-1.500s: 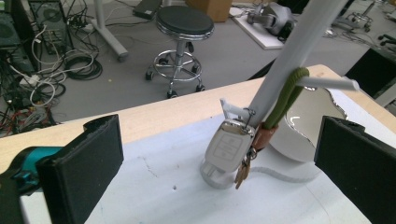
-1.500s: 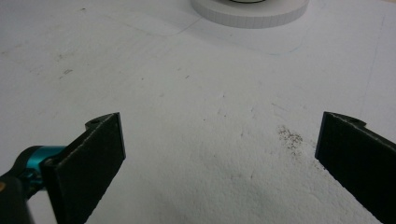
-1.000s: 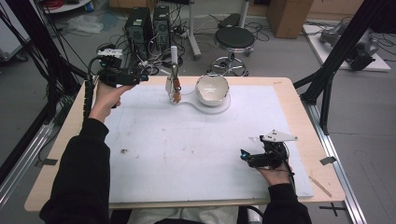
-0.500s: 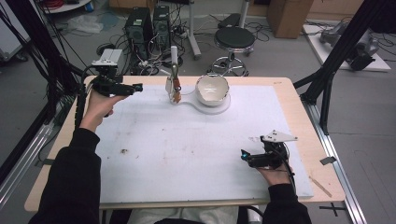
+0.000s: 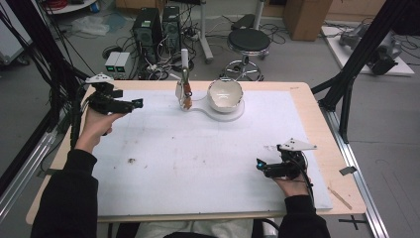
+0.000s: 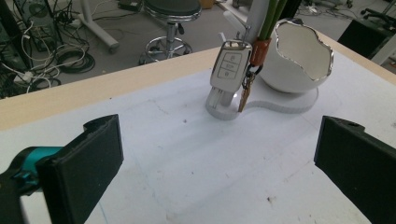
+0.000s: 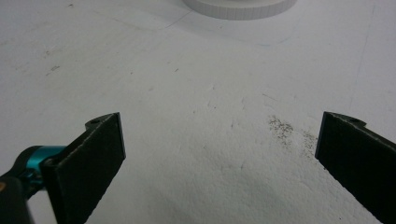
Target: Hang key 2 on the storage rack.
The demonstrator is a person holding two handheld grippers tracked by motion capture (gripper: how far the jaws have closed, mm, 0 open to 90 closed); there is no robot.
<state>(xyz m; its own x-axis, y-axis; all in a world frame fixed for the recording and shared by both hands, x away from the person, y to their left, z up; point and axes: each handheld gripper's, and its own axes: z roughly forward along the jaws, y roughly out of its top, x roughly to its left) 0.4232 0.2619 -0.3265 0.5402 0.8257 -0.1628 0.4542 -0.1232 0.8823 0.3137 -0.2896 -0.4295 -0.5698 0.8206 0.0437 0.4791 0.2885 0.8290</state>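
Beside the white bowl (image 6: 299, 56), an unlabelled key fob (image 6: 229, 65) hangs; both tongs, left (image 5: 136, 103) and right (image 5: 261, 165), gape empty.

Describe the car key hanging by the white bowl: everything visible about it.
The car key is a flat silver-grey fob with three buttons in a column on its face. It hangs upright from a brown band on a white post, beside the white bowl. Small metal keys dangle beside it on the same ring. Its lower end hangs just above the white base. No gripper touches it.
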